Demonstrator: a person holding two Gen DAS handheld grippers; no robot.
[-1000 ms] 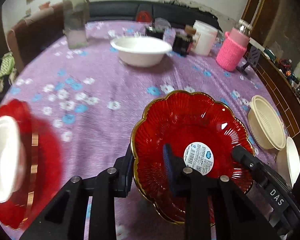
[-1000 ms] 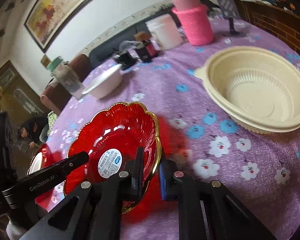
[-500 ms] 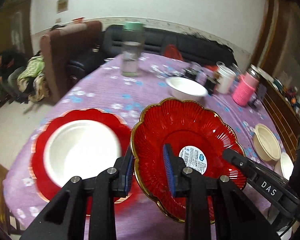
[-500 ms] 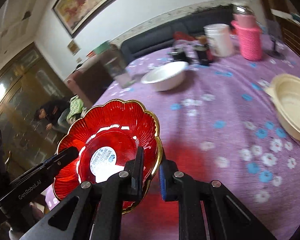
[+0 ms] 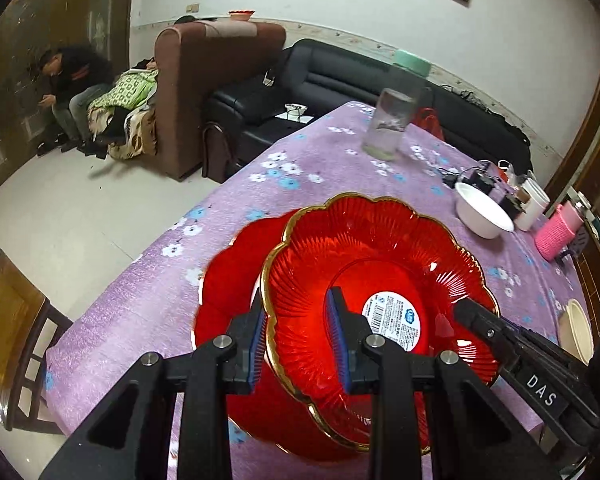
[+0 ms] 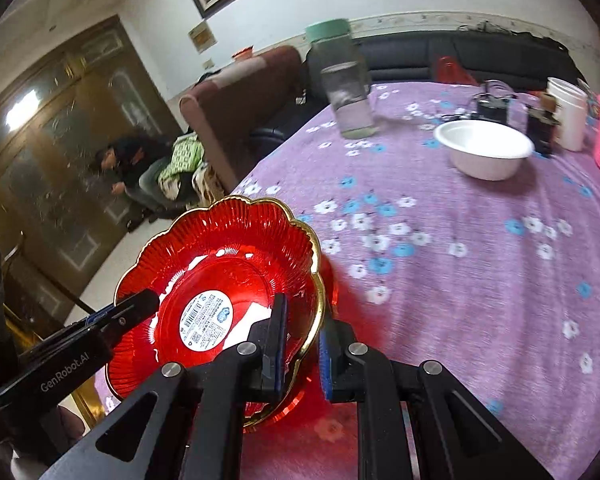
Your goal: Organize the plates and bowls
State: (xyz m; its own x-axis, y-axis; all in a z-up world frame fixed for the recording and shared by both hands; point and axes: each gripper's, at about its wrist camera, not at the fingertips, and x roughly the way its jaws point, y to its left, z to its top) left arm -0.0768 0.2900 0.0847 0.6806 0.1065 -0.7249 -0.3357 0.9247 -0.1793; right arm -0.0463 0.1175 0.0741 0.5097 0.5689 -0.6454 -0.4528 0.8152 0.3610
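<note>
A red glass plate (image 5: pixel 380 264) with a scalloped gold rim and a barcode sticker hangs tilted above the purple flowered tablecloth (image 5: pixel 300 168). My left gripper (image 5: pixel 296 332) is shut on its left rim. My right gripper (image 6: pixel 302 344) is shut on the opposite rim of the same plate (image 6: pixel 228 256). Each gripper shows in the other's view: the right one (image 5: pixel 472 312) at the plate's right edge, the left one (image 6: pixel 132 308) at its left edge. Directly beneath, a second red plate (image 5: pixel 228 280) lies on the table, mostly covered by the held one.
A white bowl (image 6: pixel 484 152) and a green-lidded glass jar (image 6: pixel 346 92) stand further back. A white cup (image 6: pixel 566 116) and a pink-sleeved bottle (image 5: pixel 558 232) sit at the far right, a beige bowl (image 5: pixel 576 328) nearer. Left of the table edge stands a wooden chair (image 5: pixel 12 320); a person (image 5: pixel 72 88) sits beyond.
Both grippers carried the red plate leftwards across the table, and it now hangs over the second red plate. The white bowl seen in that plate is now covered.
</note>
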